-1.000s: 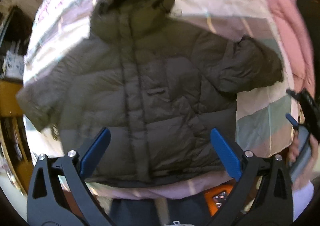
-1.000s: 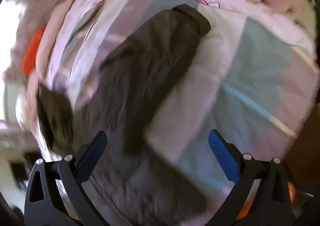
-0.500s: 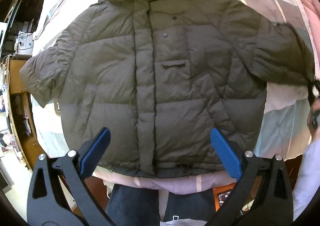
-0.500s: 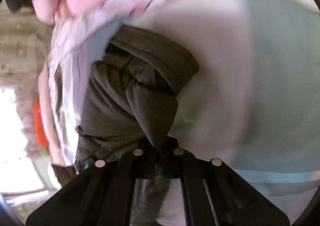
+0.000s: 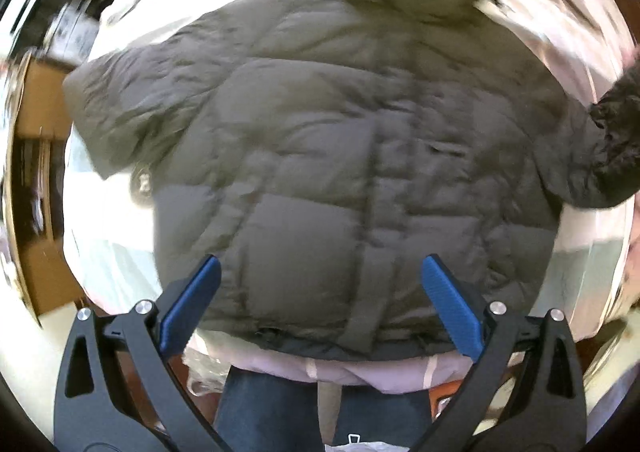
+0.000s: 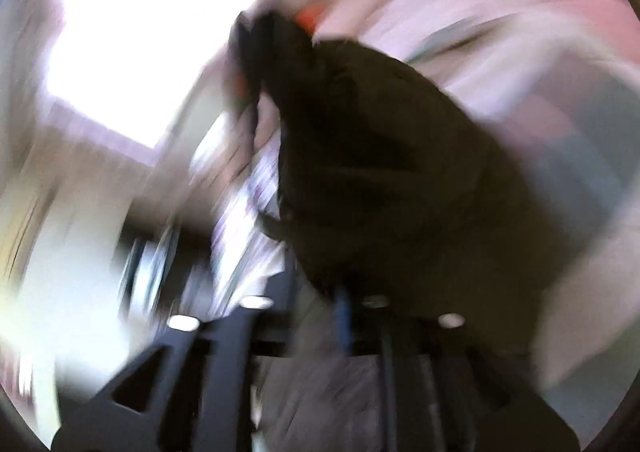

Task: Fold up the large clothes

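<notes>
The padded jacket [image 5: 340,155] lies spread flat, front side up, on the striped bed cover [image 5: 560,31], probably so that its sleeves can be folded inward one after the other. The left gripper [image 5: 320,316] hangs over the lower hem, pointing down, and its blue pads [image 5: 192,304] stand wide apart with nothing between them; the hem is just beyond their tips, so I think this gripper waits for its turn. The right gripper [image 6: 352,316] sits at the end of the sleeve [image 6: 380,171], and the dark cloth goes up from between its fingers. Its jaws have just been opening a little, but they are close together with the cloth between them; the picture is too blurred to say if they pinch it. From the left gripper's view, this sleeve [image 5: 608,155] rises at the far right.
</notes>
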